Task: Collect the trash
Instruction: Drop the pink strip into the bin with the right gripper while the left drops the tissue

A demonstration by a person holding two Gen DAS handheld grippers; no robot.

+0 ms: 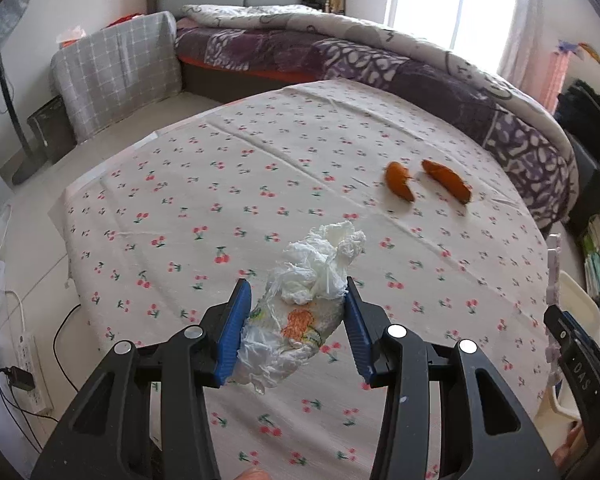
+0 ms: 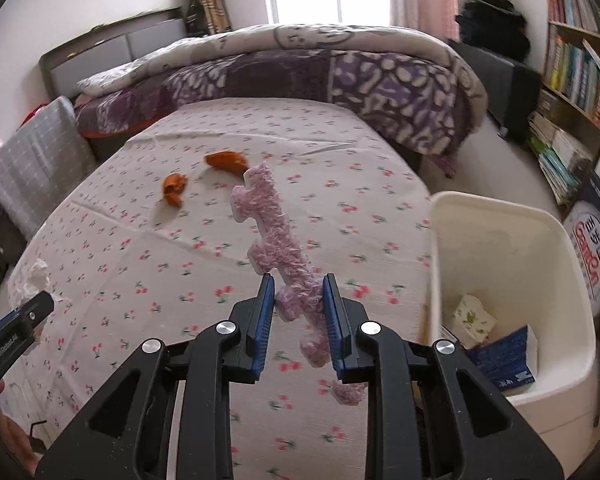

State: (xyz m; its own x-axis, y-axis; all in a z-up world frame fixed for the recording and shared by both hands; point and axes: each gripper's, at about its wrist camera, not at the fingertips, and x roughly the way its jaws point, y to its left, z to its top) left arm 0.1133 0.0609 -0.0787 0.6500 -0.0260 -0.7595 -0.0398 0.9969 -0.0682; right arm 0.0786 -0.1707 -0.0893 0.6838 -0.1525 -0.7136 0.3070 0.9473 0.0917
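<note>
My left gripper (image 1: pixel 296 296) is shut on a crumpled plastic wrapper with white tissue (image 1: pixel 300 308), lifted above the cherry-print tablecloth (image 1: pixel 180 208). My right gripper (image 2: pixel 298 290) is shut on a long fuzzy pink foam strip (image 2: pixel 272 232) that sticks up and away from the fingers. Two pieces of orange peel (image 1: pixel 428 182) lie on the far part of the table, also visible as orange peel (image 2: pixel 204 176) in the right wrist view. A cream bin (image 2: pixel 540 248) stands to the right of the table edge. The left gripper's tip (image 2: pixel 24 320) shows at the left border.
The bin holds a small patterned carton (image 2: pixel 474 316) and a blue packet (image 2: pixel 508 356). A bed with a purple quilt (image 1: pixel 380 64) lies behind the table. A bookshelf (image 2: pixel 572 72) stands at the right. A power strip with cables (image 1: pixel 28 364) lies on the floor at left.
</note>
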